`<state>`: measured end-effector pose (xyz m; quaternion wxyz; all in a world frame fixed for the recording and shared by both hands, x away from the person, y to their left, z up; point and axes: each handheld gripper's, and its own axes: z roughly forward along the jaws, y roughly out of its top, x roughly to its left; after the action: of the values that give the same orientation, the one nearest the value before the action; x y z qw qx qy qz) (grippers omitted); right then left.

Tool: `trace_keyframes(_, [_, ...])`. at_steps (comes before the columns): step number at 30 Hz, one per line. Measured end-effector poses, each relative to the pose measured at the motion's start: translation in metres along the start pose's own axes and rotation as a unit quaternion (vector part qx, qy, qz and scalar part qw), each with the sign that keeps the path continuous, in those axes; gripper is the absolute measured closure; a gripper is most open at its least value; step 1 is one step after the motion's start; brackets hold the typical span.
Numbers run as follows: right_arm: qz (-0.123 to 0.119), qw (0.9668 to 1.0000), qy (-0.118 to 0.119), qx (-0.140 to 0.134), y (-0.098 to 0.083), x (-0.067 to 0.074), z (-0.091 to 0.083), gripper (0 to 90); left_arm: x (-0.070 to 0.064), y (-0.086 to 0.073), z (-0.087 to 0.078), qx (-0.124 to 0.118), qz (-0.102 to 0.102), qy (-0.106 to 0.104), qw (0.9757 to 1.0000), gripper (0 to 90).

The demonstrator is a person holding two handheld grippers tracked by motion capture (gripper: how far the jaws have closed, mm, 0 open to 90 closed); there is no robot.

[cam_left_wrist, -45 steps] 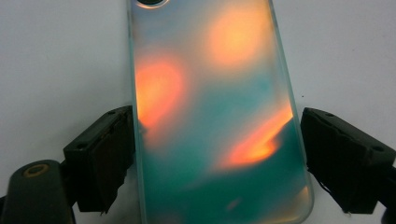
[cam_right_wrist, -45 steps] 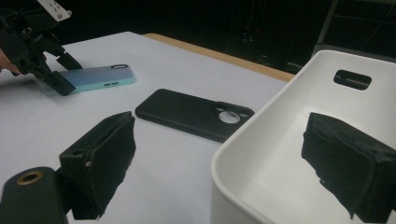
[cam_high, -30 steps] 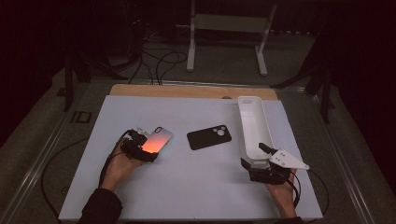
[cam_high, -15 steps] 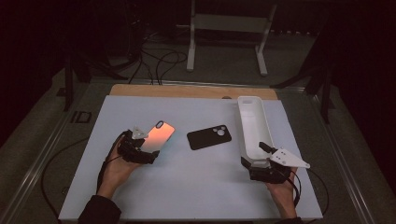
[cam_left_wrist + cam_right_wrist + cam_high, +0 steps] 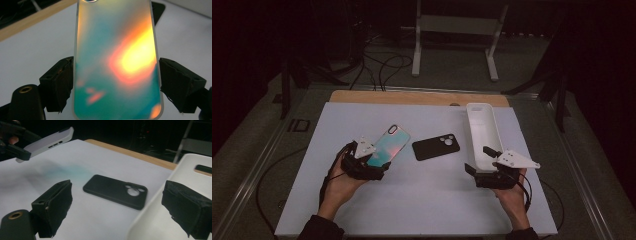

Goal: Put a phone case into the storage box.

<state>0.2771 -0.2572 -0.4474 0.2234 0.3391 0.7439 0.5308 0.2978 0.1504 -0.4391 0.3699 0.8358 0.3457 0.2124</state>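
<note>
A white sheet covers the table in a dark room, with a wooden strip along its far edge and a metal stand on the floor beyond. At lower left of the high view the left gripper is raised off the sheet and tilted upward, its jaws clamped on the long edges of an iridescent phone case, with a black phone case lying flat at centre. At lower right the right gripper is held low, its jaws wide with nothing gripped, one jaw just beside the near end of a white phone case.
</note>
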Motion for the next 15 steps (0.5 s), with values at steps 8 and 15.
trace_keyframes(8, [0.000, 0.9997, 0.024, 0.007, 0.017, 0.011, 0.014, 9.4, -0.018, 0.020, 0.004, -0.029, 0.031, -0.018, 0.9989, 17.1])
trace_keyframes(15, [0.007, 0.9990, 0.044, 0.000, 0.030, 0.018, 0.028, 9.4, -0.028, 0.031, 0.014, -0.038, 0.047, -0.032, 0.9976, 17.1])
